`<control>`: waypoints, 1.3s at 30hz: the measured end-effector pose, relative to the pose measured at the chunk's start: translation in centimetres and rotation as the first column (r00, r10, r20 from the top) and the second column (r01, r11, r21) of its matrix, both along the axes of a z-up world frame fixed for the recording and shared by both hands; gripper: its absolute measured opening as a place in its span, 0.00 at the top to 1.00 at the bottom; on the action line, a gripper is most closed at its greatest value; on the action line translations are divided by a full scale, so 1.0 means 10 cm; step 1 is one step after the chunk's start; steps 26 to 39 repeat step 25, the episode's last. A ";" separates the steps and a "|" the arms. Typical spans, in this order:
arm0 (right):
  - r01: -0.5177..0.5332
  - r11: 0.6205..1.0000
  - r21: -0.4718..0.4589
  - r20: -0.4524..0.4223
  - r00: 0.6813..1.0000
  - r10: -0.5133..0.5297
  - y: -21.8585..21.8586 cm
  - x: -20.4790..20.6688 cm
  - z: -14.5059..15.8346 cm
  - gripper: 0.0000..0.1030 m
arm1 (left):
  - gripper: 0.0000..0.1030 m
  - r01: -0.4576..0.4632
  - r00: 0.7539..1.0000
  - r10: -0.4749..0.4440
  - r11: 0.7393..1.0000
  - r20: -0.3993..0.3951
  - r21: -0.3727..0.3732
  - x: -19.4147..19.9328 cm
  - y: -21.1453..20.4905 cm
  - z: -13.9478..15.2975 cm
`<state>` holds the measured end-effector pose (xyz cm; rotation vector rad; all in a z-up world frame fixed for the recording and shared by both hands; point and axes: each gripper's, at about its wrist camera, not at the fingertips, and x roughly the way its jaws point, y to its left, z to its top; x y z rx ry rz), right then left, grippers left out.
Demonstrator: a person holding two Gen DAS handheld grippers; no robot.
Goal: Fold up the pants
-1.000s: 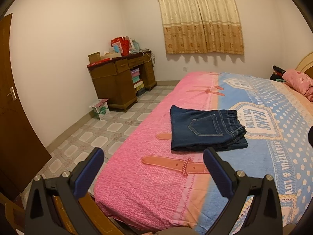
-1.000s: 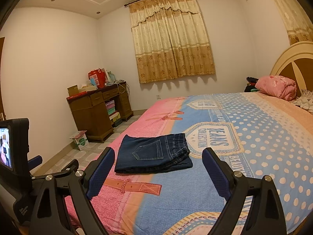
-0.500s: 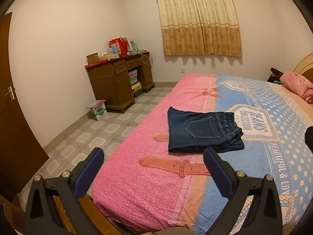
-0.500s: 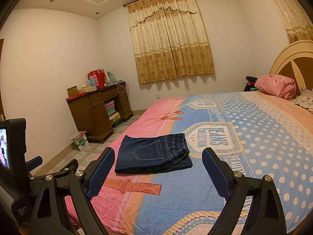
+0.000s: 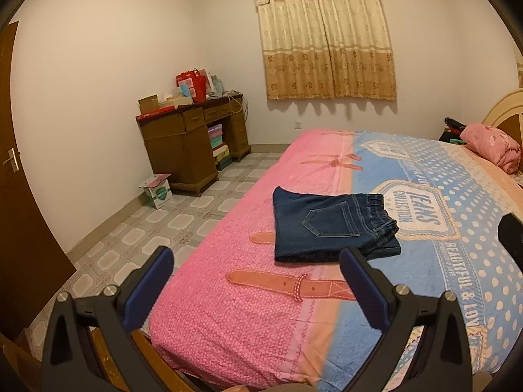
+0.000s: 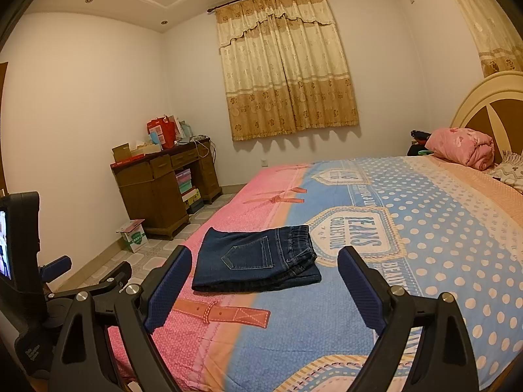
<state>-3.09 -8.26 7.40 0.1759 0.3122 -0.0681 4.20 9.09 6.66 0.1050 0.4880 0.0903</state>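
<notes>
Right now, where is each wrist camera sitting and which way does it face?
Left wrist: behind the open left claw, off the bed's foot corner, facing the folded jeans.
Right wrist: behind the open right claw, further right, same heading; the left claw's body shows at its left edge.
Shared: jeans, desk, curtain, pink bundle.

A home bedroom: a bed (image 6: 425,228), curtains (image 6: 284,65) and wooden desk (image 6: 163,192).

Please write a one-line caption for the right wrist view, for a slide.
Folded jeans lie on the bedspread beyond the open, empty right gripper; the left gripper shows at the left edge.
</notes>
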 end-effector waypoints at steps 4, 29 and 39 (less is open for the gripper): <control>0.006 1.000 0.005 -0.003 1.000 -0.006 -0.01 0.00 0.01 0.11 | 0.00 -0.003 1.000 0.003 1.000 -0.001 -0.002 -0.01 0.00 0.00; 0.045 0.999 0.030 -0.012 0.999 -0.045 -0.06 -0.05 -0.02 0.11 | 0.00 0.015 1.000 -0.015 0.999 -0.009 -0.045 -0.02 0.00 0.00; 0.045 0.999 0.030 -0.012 0.999 -0.045 -0.06 -0.05 -0.02 0.11 | 0.00 0.015 1.000 -0.015 0.999 -0.009 -0.045 -0.02 0.00 0.00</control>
